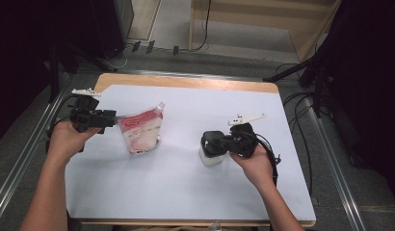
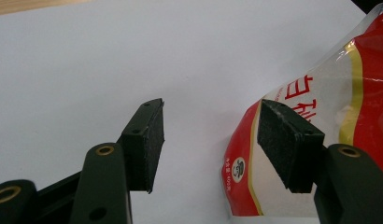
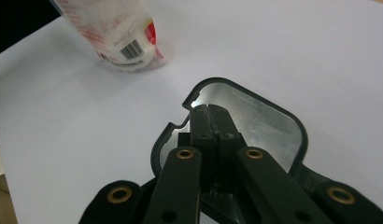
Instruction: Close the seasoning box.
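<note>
High view: two hand-held grippers, one pouch and one lidded container on a white-covered counter (image 1: 186, 192).

One red-and-white pouch (image 1: 140, 131) with a corner spout stands left of centre; one small white container (image 1: 211, 155) with a dark flip lid (image 1: 211, 141) stands right of centre, well apart from the pouch. The left hand-held gripper (image 1: 111, 117) sits at the pouch's left edge; in the left gripper view its jaws are spread wide, one pad (image 2: 144, 142) over bare white surface, the other pad (image 2: 288, 142) in front of the pouch (image 2: 353, 93), and contact cannot be told. The right hand-held gripper (image 1: 219, 143) is at the container's top; in the right gripper view its jaws (image 3: 212, 122) are pressed together over the raised lid (image 3: 255, 121), which has a silvery inner face, with the pouch (image 3: 119, 32) farther off. One hand (image 1: 65, 139) holds the left tool and one hand (image 1: 256, 163) the right.
</note>
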